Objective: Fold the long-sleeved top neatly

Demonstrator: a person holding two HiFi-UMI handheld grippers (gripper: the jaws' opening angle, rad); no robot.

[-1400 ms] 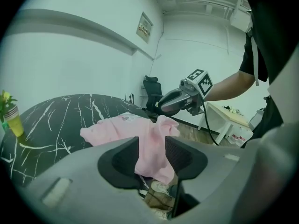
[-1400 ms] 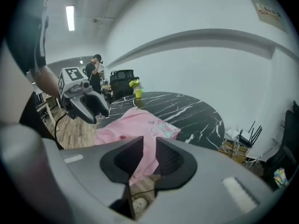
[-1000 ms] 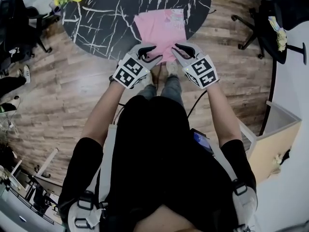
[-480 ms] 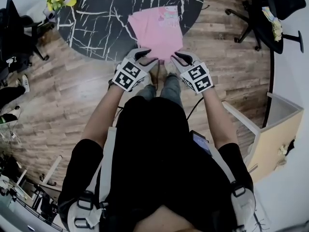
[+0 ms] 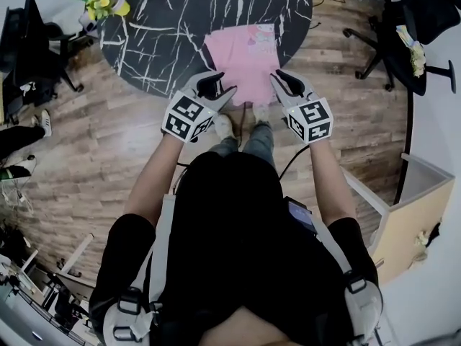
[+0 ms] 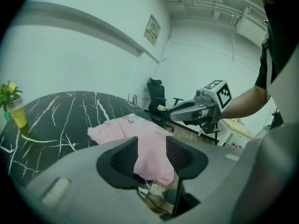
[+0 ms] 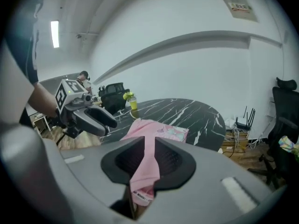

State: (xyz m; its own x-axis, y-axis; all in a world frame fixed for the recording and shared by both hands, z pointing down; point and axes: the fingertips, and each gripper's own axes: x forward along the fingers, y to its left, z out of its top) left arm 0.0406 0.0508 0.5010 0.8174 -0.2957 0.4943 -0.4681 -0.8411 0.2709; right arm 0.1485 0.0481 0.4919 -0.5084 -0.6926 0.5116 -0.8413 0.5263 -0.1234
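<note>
And the grippers have shifted. Compared with a moment back they sit a little wider apart and higher against the table edge, with the near hem drawn out between them.

Closest in, the person stands over the wood floor (image 5: pixel 94 150), light shoes (image 5: pixel 225 126) just short of the table, both arms reaching forward.

The left gripper (image 5: pixel 220 91) has its jaws about half apart, but a thick bunch of pink cloth fills the gap from pad to pad, and a loose end droops beneath them. That one is holding the long-sleeved top (image 5: pixel 245 56) at its near left corner.

The right gripper (image 5: pixel 287 83) is much narrower. Its jaws are nearly together and pinch a thin fold of the same hem at the near right corner, with a little tail of cloth hanging below.

Both grippers point down and forward at the table, side by side, with the hem running between them.

Past the jaws, the top lies flat as a folded rectangle on the black marbled table (image 5: pixel 166 20). Its near edge is right at the table's rim and its printed patch (image 5: pixel 261 38) is at the far right.

Further out, a yellow cup of flowers (image 5: pixel 108 4) stands near the table's far left edge, well apart from the top. A dark office chair (image 5: pixel 392 27) sits off to the right on the floor.
</note>
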